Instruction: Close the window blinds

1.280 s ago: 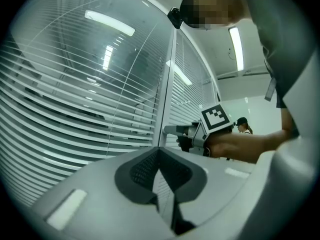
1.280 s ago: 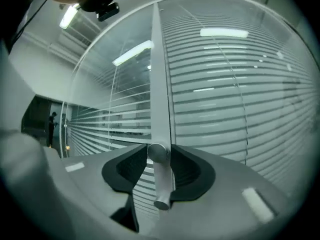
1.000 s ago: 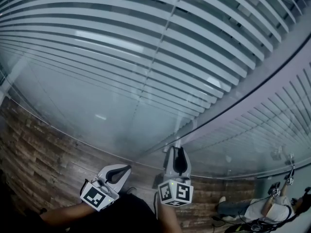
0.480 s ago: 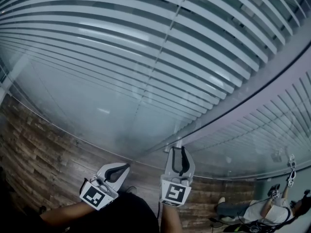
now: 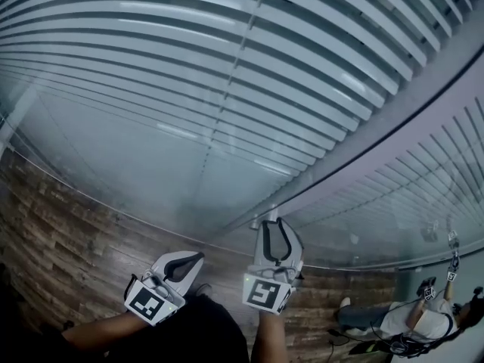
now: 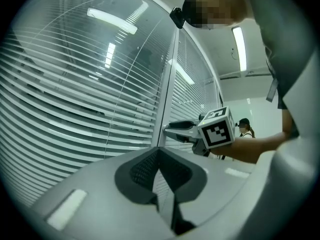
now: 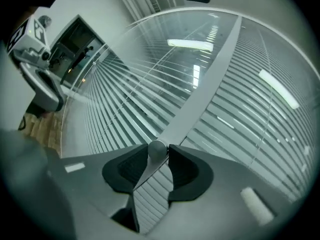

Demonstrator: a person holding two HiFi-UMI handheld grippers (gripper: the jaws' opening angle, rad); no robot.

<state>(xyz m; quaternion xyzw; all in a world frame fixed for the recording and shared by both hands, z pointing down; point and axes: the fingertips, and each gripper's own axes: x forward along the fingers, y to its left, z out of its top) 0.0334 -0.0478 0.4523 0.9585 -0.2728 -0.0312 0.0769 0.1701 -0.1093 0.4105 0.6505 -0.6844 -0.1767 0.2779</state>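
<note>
White slatted blinds (image 5: 227, 74) hang behind glass, their slats part-tilted with dark gaps between them. A small round grey knob (image 7: 157, 149) sits on the pale upright frame (image 7: 200, 104) between two panes. My right gripper (image 5: 274, 229) has a pad on each side of this knob, and its jaws are opening slightly. In the left gripper view, the right gripper (image 6: 170, 129) reaches to the frame. My left gripper (image 5: 193, 259) hangs lower left, away from the glass, shut and empty.
The frame (image 5: 393, 119) runs diagonally across the head view, with a second blind (image 5: 423, 195) to its right. Wood-look floor (image 5: 60, 225) lies below the glass. A person (image 5: 412, 320) sits on the floor at the far right.
My right gripper has twisted on the knob, so its marker cube shows a different face, and it has risen slightly. The left gripper has stayed put.
</note>
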